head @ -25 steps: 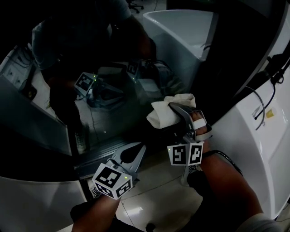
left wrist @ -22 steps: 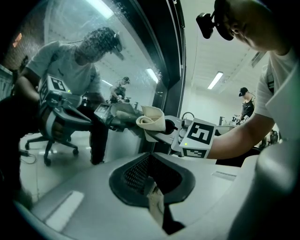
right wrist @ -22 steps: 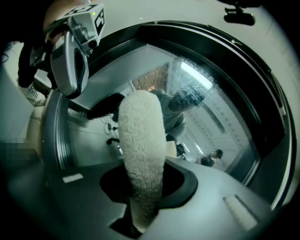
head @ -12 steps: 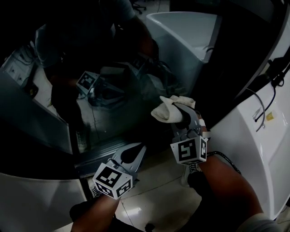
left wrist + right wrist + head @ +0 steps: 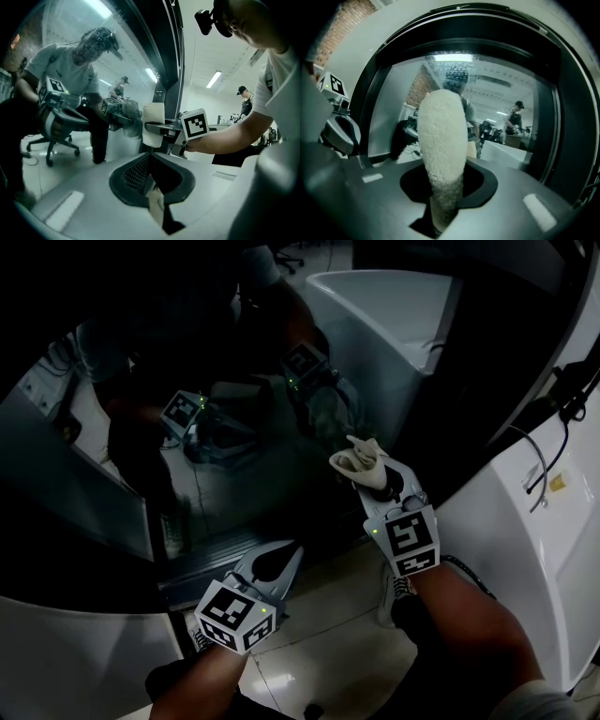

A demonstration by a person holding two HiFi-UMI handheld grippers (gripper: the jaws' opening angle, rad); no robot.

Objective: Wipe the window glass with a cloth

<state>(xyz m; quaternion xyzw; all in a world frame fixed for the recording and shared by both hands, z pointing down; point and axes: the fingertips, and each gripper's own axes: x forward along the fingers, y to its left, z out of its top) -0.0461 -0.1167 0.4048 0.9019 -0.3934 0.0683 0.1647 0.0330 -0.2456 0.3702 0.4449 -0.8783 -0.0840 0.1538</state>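
While right tongs [image 5: 371, 472] clamp cloth [image 5: 442, 140], left tongs [image 5: 294, 549] sit closed.

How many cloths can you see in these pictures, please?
1. The cloth is clamped in the right gripper, held up at the window glass. The pale shape beside it in the glass is only its reflection. Others could lie out of view.

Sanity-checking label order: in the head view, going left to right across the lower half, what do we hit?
left gripper, jaws together with nothing in them → cloth, clamped in the right gripper → white panel. The window glass spans behind them, so it is left out.
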